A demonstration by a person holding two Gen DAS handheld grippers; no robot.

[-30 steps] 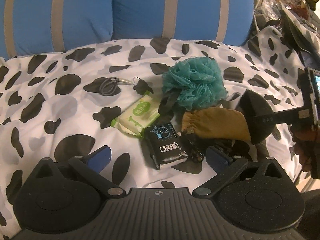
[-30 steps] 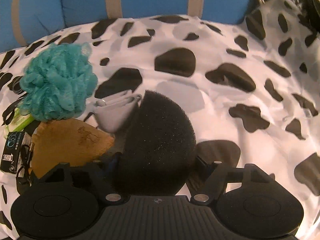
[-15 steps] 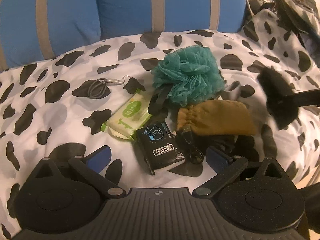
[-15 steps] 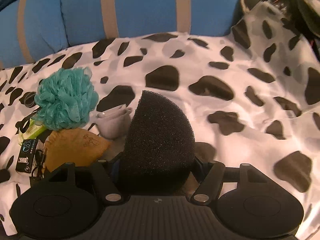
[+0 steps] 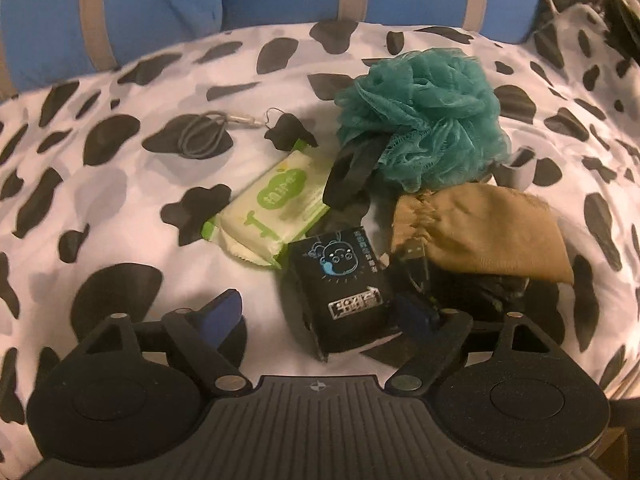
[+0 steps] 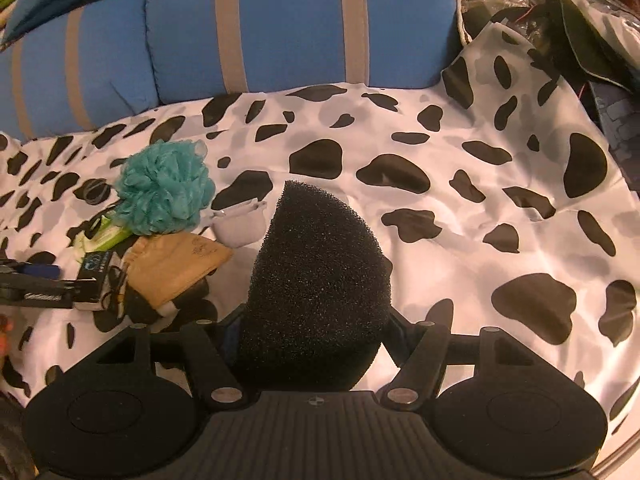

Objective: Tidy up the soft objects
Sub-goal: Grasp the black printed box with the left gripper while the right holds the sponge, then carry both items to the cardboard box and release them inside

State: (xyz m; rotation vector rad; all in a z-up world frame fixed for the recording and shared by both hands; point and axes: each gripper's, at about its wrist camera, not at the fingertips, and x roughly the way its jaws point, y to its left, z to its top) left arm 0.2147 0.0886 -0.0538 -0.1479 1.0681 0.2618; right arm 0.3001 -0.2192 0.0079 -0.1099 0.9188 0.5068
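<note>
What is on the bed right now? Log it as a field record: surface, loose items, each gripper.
surface: black-and-white cow-print bedspread, blue striped cushions behind
loose items: teal mesh bath pouf; tan drawstring fabric pouch; green-and-white wipes pack; black tissue pack; coiled grey elastic cord
left gripper: open, jaws just closing around the black tissue pack, not yet clamped
right gripper: shut on black foam sponge, held above the bedspread
</note>
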